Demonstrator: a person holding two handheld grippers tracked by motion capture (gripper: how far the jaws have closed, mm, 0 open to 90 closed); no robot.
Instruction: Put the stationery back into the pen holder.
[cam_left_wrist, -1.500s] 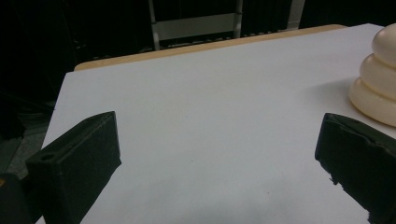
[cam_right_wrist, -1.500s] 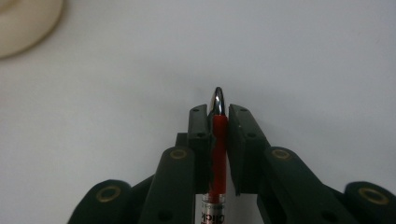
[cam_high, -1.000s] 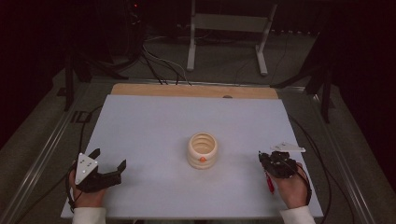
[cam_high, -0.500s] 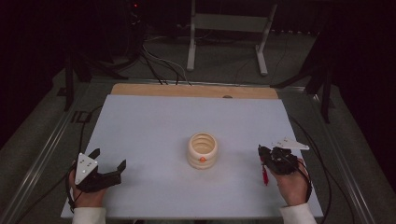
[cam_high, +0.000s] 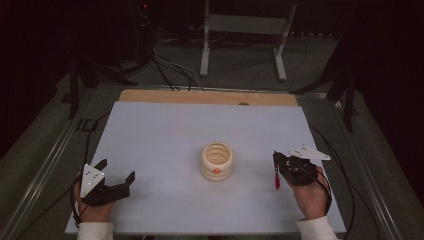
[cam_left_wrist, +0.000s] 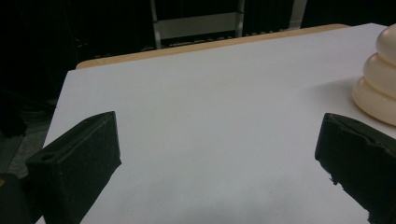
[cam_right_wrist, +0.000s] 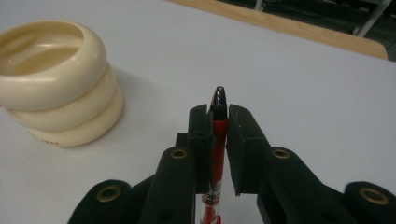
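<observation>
White table (cam_high: 165, 130), red pen (cam_right_wrist: 217, 140) label unreadable, right claw (cam_right_wrist: 218, 122)

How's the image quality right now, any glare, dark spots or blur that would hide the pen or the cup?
High view: dim, dark surround, but the table is evenly lit; cream ribbed cup and red pen in the right gripper are small yet readable. Right gripper view: pen tip sharp, with a small glint. Left gripper view: the open left gripper has soft, dark jaws; faint shadow beside the cup.
</observation>
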